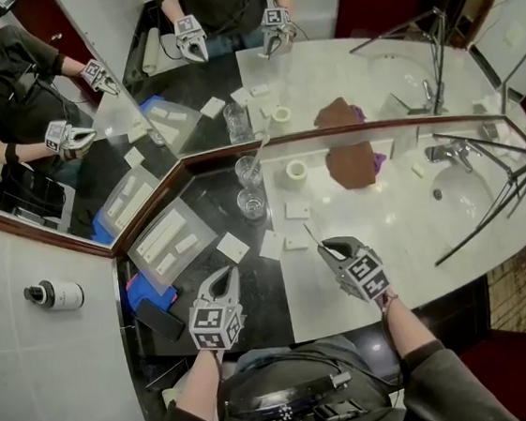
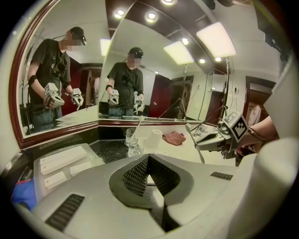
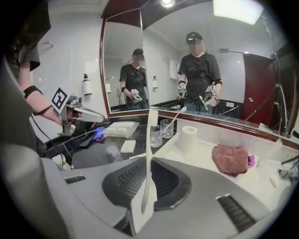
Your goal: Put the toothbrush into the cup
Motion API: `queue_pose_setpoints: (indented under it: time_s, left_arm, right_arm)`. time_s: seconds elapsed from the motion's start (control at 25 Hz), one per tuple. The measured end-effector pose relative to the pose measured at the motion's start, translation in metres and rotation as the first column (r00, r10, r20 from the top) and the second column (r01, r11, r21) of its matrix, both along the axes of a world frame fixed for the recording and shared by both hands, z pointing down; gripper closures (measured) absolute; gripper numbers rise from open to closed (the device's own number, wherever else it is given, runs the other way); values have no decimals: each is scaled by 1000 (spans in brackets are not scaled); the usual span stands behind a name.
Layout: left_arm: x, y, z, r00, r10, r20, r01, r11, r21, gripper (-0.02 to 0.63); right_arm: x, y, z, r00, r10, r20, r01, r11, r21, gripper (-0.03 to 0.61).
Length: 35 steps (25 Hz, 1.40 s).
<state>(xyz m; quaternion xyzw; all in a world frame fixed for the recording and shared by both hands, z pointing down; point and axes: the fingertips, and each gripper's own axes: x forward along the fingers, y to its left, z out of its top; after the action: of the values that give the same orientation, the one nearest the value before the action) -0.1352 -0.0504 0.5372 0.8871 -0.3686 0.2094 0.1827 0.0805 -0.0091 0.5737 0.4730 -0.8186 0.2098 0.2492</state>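
The slim white plastic toothbrush [image 3: 148, 156] is gripped near its handle end by the right gripper [image 1: 329, 247], whose jaws stand closed to a narrow gap on it. Its long axis runs out along the jaws, with the bristle end leading, and it is held above the pale marble counter [image 1: 398, 237].

From there the cups lie ahead and to the left, near the mirror: a clear glass tumbler [image 1: 251, 204] that looks empty and, just behind it, a second clear tumbler [image 1: 248, 171] with another white toothbrush [image 3: 177, 115] leaning in it. The brush already points roughly their way.

The left gripper [image 1: 225, 277] hovers about as near, with its jaws together on nothing. Further left, a clear plastic tray [image 1: 141, 256] holds white packets.
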Motion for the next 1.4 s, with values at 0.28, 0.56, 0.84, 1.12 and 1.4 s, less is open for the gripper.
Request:
queue_pose_setpoints:
  time_s: [0.28, 0.56, 0.84, 1.12, 1.4]
  left_arm:
    - [0, -20, 0, 1000, -13, 4, 13, 1000, 14, 612]
    - [8, -62, -5, 1000, -14, -10, 15, 998, 61, 612]
    - [13, -101, 9, 999, -31, -30, 33, 996, 81, 612]
    - [18, -128, 24, 996, -62, -70, 67, 995, 77, 612]
    - [22, -132, 36, 995, -63, -81, 68, 995, 68, 612]
  right_arm:
    - [-8, -66, -36, 969, 133, 208, -159, 981, 114, 522]
    - [-22, -145, -54, 893, 218, 393, -299, 941, 159, 522]
    - [-40, -197, -45, 864, 232, 446, -341, 922, 181, 522]
    - [-55, -226, -32, 857, 252, 450, -364, 914, 181, 522]
    - [-66, -235, -10, 877, 253, 409, -347, 921, 176, 520]
